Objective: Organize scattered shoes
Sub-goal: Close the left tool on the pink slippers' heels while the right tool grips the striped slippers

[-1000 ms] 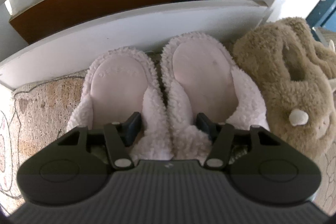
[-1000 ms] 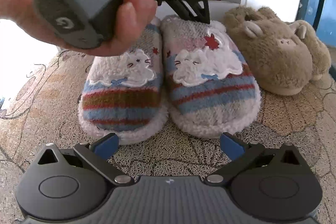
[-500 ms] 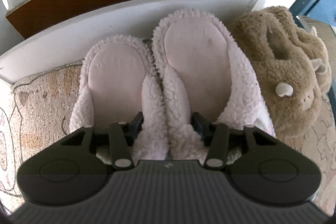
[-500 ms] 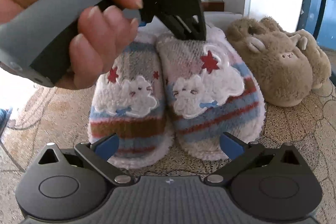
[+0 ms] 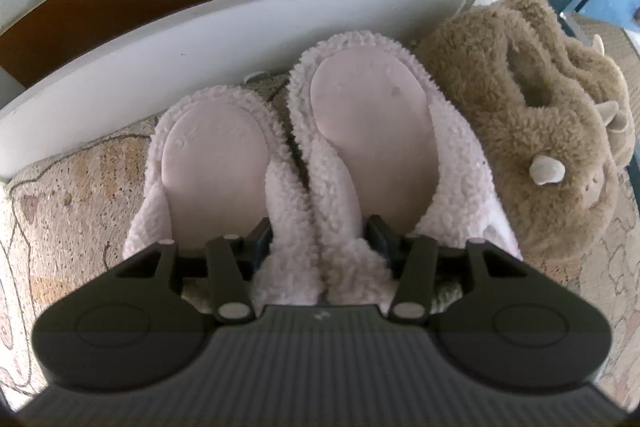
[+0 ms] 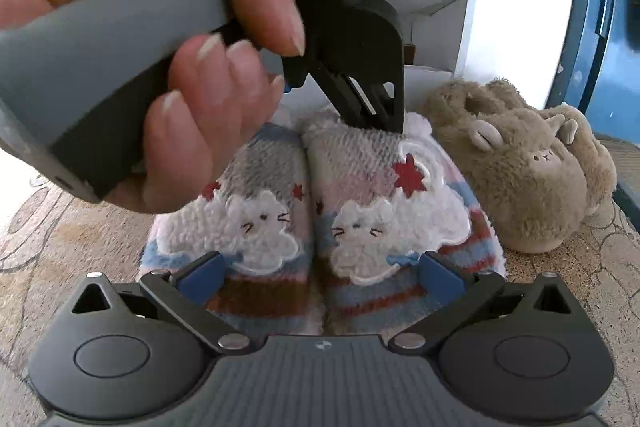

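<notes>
Slippers, the striped fleece pair with white cat patches [image 6: 320,227], have been nudged together on the patterned mat [image 6: 560,287] beside the brown plush pair [image 6: 520,179], inner walls pinched by the left hand-held gripper [image 5: 318,237], right hand-held gripper [image 6: 320,273] spread, so pairing looks nearly done.

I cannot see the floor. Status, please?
Left gripper pinches striped slippers by inner walls, jaws just eased slightly open. Right gripper open, empty. Brown slippers close beside.

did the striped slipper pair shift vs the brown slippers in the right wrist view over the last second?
Yes. The striped slippers, pinched by the left gripper, have tilted up at the heels; the brown slippers stayed put on the mat.
</notes>
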Available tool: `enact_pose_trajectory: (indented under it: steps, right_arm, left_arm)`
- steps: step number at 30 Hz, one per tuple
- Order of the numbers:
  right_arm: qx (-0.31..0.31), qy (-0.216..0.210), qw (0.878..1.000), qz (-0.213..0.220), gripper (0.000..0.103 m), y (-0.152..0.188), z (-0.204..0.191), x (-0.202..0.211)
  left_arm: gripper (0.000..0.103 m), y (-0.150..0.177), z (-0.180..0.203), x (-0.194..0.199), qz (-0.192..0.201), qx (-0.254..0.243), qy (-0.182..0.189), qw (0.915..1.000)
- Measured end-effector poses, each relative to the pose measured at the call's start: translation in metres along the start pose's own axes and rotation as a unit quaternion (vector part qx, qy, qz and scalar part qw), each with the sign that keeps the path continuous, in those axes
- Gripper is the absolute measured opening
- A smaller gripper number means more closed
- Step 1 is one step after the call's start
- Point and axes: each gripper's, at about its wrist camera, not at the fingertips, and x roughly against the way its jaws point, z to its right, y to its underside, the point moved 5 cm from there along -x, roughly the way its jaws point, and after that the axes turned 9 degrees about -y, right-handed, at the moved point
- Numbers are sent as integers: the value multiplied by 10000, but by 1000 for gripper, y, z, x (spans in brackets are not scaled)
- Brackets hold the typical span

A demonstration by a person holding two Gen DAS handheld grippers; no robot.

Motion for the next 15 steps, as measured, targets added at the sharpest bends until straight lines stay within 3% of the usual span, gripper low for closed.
enact_pose_trajectory:
  steps: [4,7,9,11,15]
  right_arm:
    - [-162,-52,9998,-42,102,0,4,-3]
    - [-383,-166,9991,65,92,2,12,11]
    - [-609,-263,9978,42,93,10,20,24]
    - [-494,-234,9983,-203,103,24,25,35]
    - [-142,-156,9954,-934,103,54,27,34]
  left_arm:
    - [48,-3,4,-1,-108,-182,-41,9998]
    - [45,-3,2,-2,-169,-152,-1,9997]
    - [45,-3,0,-3,-198,-131,50,9997]
    - [45,-4,-1,-4,-226,-111,99,9996]
    - [46,-4,-1,-4,-234,-87,110,9996]
